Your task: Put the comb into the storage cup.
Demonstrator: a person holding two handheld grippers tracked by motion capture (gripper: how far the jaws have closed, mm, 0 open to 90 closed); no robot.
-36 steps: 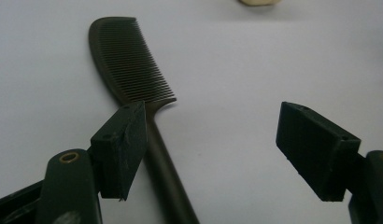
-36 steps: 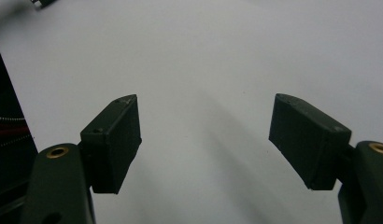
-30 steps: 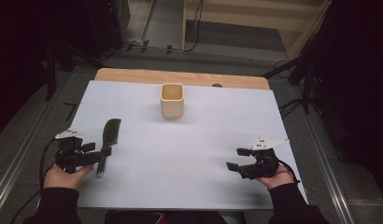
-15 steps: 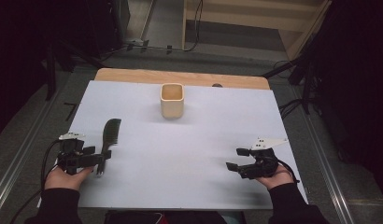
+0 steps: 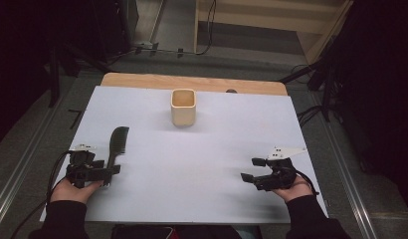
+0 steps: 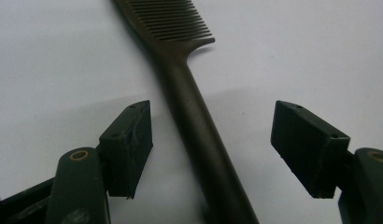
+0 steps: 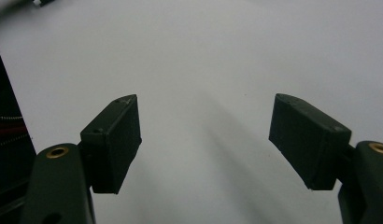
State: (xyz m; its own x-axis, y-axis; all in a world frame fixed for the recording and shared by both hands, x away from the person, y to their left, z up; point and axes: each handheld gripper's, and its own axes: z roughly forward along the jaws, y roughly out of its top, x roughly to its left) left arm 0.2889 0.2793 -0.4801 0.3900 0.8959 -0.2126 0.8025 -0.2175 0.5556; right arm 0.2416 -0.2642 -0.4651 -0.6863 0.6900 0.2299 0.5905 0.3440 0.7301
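A black comb (image 5: 116,144) lies on the white table sheet (image 5: 202,149) at the near left, teeth end pointing away from me. My left gripper (image 5: 110,172) is open at the comb's handle end. In the left gripper view the comb handle (image 6: 199,126) runs between the two spread jaws, touching neither, and the left gripper (image 6: 213,144) sits low over it. A beige square cup (image 5: 183,106) stands upright at the far middle. My right gripper (image 5: 252,170) rests open at the near right, and the right gripper (image 7: 203,140) has only bare sheet between its jaws.
A wooden board edge (image 5: 192,81) shows behind the sheet. Metal rails (image 5: 23,159) run along both sides of the table. Dark stands and cables (image 5: 311,114) lie on the floor beyond. The middle of the sheet is bare.
My left gripper has slid forward and toward the comb's handle, so its jaws now straddle the handle. The right gripper and the cup have stayed put.
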